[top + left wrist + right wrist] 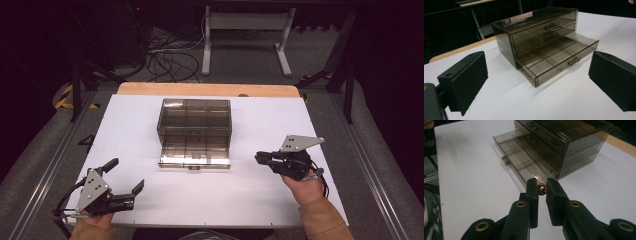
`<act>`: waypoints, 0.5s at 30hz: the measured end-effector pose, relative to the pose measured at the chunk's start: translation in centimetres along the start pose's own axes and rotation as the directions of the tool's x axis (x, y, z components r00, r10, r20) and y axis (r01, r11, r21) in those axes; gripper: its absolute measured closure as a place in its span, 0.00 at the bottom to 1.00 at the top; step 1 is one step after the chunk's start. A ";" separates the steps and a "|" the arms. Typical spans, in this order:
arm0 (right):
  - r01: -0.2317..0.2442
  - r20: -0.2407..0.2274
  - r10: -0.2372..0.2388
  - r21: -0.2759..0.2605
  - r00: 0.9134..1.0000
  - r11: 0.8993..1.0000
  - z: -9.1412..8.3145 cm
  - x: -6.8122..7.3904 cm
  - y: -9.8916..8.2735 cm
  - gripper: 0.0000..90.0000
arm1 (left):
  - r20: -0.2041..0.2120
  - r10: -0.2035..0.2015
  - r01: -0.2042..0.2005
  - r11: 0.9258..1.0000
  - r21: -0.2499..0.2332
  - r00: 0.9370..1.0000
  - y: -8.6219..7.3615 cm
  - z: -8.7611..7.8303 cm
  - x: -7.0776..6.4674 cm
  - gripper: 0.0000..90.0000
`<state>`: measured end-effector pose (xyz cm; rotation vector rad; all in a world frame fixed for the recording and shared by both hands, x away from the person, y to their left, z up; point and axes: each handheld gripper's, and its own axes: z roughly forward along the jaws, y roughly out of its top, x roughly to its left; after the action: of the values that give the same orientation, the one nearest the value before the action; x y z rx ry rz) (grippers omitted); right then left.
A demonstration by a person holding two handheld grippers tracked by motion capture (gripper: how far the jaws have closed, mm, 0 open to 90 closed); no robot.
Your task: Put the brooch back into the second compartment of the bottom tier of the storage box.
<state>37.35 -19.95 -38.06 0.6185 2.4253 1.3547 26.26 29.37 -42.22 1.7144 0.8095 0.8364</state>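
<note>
Nearest the person, the left gripper (122, 192) rests low on the white table (280, 200) with its jaws spread wide and nothing between them. The right gripper (541, 189) is pressed together on a small copper-coloured bead (541, 189) — pinched right at the pad tips (it shows best in the right gripper view).

Farther out, at the middle of the table, stands the smoky clear drawer box (195, 122), its bottom drawer (195, 156) pulled out toward the person while the two above are closed. The open drawer runs long across the table, split into compartments.

From the right gripper the drawer lies ahead and toward the table's middle, its near corner just beyond the bead — so this hand is the nearer one, and the likely move is a short carry over that corner compartment.
</note>
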 end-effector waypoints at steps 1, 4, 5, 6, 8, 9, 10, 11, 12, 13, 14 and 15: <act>-0.001 -0.002 0.001 -0.006 1.000 1.000 0.0 0.0 0.0 0.90 | 0.000 0.000 0.000 1.000 0.000 1.000 0.0 0.0 0.0 0.03; 0.001 0.002 -0.001 -0.023 1.000 1.000 0.0 0.0 0.1 0.90 | 0.000 0.001 -0.001 1.000 0.001 1.000 0.0 0.0 0.0 0.04; 0.002 0.002 -0.002 -0.026 1.000 1.000 0.0 0.0 0.2 0.90 | 0.000 0.001 -0.001 1.000 0.001 1.000 0.0 0.0 0.0 0.04; 0.003 0.007 -0.003 -0.031 1.000 1.000 0.0 0.0 0.2 0.90 | -0.001 0.000 0.000 1.000 0.000 1.000 0.0 0.0 0.0 0.04; 0.000 0.006 0.000 -0.045 1.000 0.999 0.0 0.0 0.2 0.90 | -0.001 0.000 0.000 1.000 0.001 1.000 0.0 0.0 0.0 0.04; -0.002 0.005 0.002 -0.052 1.000 0.999 0.0 0.0 0.3 0.90 | -0.001 0.000 0.000 1.000 -0.001 1.000 0.0 0.0 0.0 0.04; -0.002 0.005 0.002 -0.058 1.000 0.998 0.0 0.0 0.3 0.90 | 0.000 0.000 0.000 1.000 0.000 1.000 0.0 0.0 0.0 0.04; -0.001 0.005 0.001 -0.063 1.000 0.998 0.1 0.0 0.3 0.89 | 0.000 0.001 -0.001 1.000 0.000 1.000 0.0 0.0 0.0 0.04; 0.003 0.008 -0.002 -0.068 1.000 0.998 0.1 0.0 0.3 0.89 | 0.001 0.000 0.000 1.000 0.000 1.000 0.0 0.0 0.0 0.04; 0.007 0.010 -0.006 -0.073 1.000 0.997 0.1 0.0 0.3 0.89 | 0.001 0.000 0.000 1.000 0.000 1.000 0.0 0.0 0.0 0.04; 0.009 0.011 -0.009 -0.077 1.000 0.997 0.2 0.0 0.3 0.90 | 0.001 0.001 -0.001 1.000 0.000 1.000 0.0 0.0 0.0 0.04; 0.013 0.012 -0.012 -0.079 1.000 0.997 0.2 0.1 0.3 0.89 | 0.001 0.001 -0.001 1.000 0.000 1.000 0.0 0.0 0.0 0.04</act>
<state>37.48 -19.60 -37.89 0.5889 2.3496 1.4307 26.27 29.36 -42.22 1.7151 0.8084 0.8363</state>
